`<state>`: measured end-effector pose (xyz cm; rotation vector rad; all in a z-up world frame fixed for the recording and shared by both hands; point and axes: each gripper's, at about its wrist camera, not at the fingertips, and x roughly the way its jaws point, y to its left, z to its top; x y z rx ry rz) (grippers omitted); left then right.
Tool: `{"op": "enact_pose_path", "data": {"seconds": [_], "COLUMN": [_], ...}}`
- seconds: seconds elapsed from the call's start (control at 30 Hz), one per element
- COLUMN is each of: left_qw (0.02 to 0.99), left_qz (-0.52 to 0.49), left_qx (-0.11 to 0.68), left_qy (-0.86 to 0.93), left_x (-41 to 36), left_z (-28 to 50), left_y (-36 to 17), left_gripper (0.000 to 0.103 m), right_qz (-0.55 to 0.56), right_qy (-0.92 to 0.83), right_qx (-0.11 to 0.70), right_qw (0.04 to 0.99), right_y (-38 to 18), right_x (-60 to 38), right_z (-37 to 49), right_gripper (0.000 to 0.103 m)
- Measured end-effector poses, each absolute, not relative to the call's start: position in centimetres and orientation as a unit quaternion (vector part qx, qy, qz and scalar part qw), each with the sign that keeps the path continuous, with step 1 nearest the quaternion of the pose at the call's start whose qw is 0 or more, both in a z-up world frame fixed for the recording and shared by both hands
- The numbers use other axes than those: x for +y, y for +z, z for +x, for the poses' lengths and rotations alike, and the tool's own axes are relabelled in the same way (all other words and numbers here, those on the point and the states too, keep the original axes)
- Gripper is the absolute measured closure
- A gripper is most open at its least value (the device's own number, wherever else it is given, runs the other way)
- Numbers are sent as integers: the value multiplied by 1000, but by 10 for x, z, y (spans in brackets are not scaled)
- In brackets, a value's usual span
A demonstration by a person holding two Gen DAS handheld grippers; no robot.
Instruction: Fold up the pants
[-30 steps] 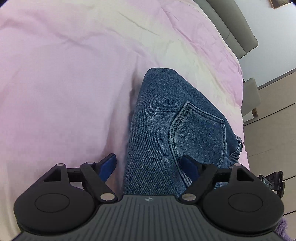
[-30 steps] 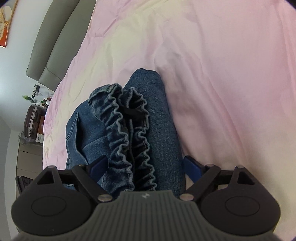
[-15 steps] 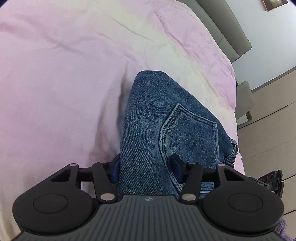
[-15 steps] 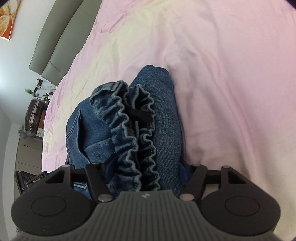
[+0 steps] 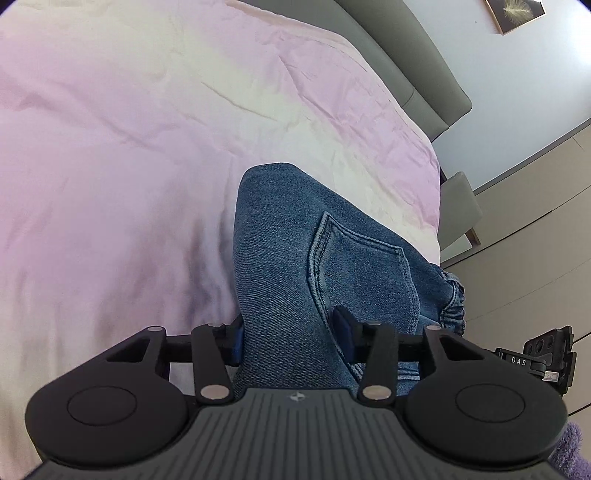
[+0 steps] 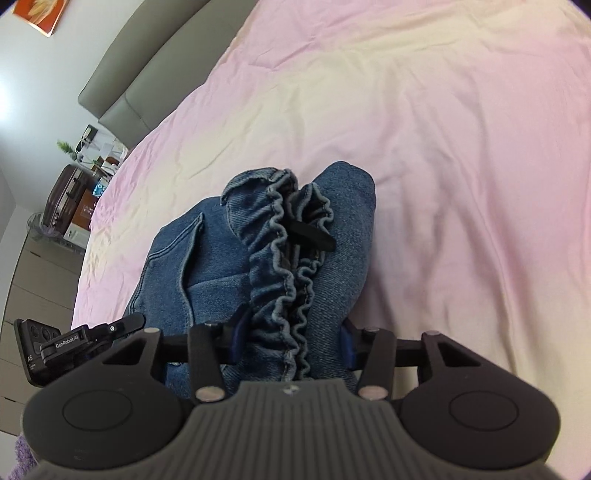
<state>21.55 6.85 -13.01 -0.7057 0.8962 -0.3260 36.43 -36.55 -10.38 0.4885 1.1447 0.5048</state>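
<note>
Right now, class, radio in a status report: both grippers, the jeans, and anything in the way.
Left gripper shut on jeans, pocket side. Right gripper shut on jeans at elastic waistband. Jeans bunched, on pink bedsheet. Nothing in the way.

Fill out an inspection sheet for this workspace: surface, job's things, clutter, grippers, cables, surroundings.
Surface: pink bedsheet, wrinkled.
Job's things: denim pants, bunched, back pocket up; elastic waistband ruffled in the right view.
Clutter: purple fabric at the frame edge.
Grippers: left gripper shut on the pants; right gripper shut on the waistband end.
Cables: nothing seen.
Surroundings: grey headboard, wall picture, suitcase, small plant.
</note>
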Motion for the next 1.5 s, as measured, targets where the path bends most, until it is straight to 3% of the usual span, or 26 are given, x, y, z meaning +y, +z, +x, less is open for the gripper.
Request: {"op": "enact_pose_path", "data": {"seconds": [0.33, 0.67, 1.0, 1.27, 1.5], "left_qw": [856, 873, 865, 854, 861], "left_qz": [-299, -241, -257, -272, -249], "left_qx": [402, 413, 423, 435, 432], "left_qy": [-123, -89, -84, -90, -104], "left_x": [161, 265, 342, 360, 362], "left_z": [170, 150, 154, 166, 162], "left_y": [-74, -41, -95, -155, -176], "left_gripper": [51, 51, 51, 50, 44], "right_qz": [238, 270, 264, 232, 211], "right_qy": [286, 336, 337, 325, 311], "right_qx": [514, 511, 526, 544, 568], "right_qw": [773, 744, 735, 738, 732], "right_y": [-70, -79, -127, -168, -195], "right_x": [-271, -141, -50, -17, -7], "right_z": [334, 313, 318, 330, 336], "right_gripper": [59, 59, 59, 59, 57]}}
